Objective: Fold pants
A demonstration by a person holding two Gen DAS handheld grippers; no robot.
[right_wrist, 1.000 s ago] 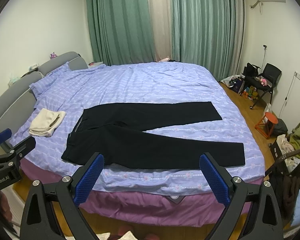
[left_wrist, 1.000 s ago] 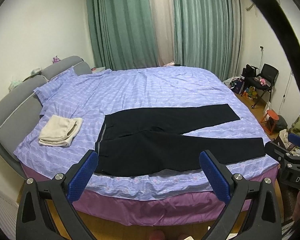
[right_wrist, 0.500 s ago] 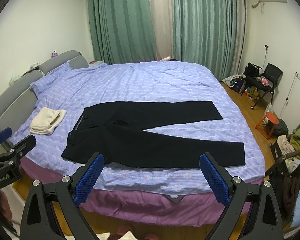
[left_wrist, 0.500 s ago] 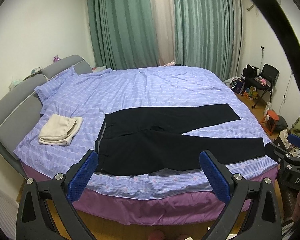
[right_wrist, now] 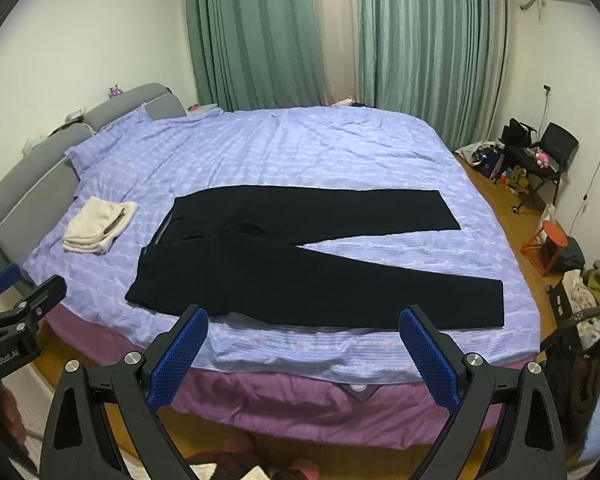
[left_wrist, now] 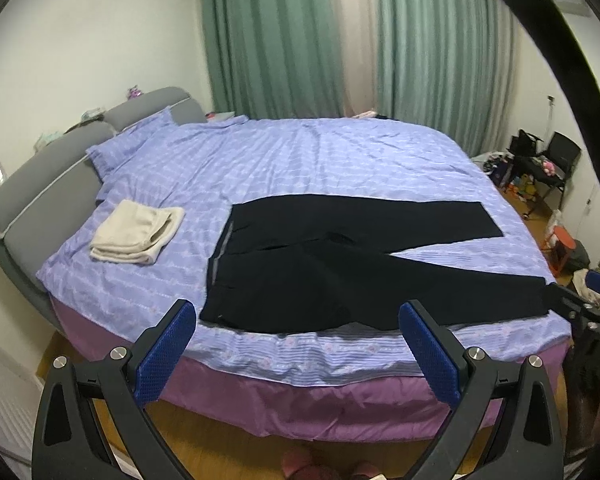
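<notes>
Since a second earlier both views had edged nearer the bed, where the pants lay flat – unfolded, unmoved – while the left gripper and right gripper gaped wide, empty, touching nothing.

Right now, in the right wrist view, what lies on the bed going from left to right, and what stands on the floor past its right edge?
Grey headboard → folded cream cloth → black pants spread flat on the purple bedspread → orange stool on the floor.
</notes>
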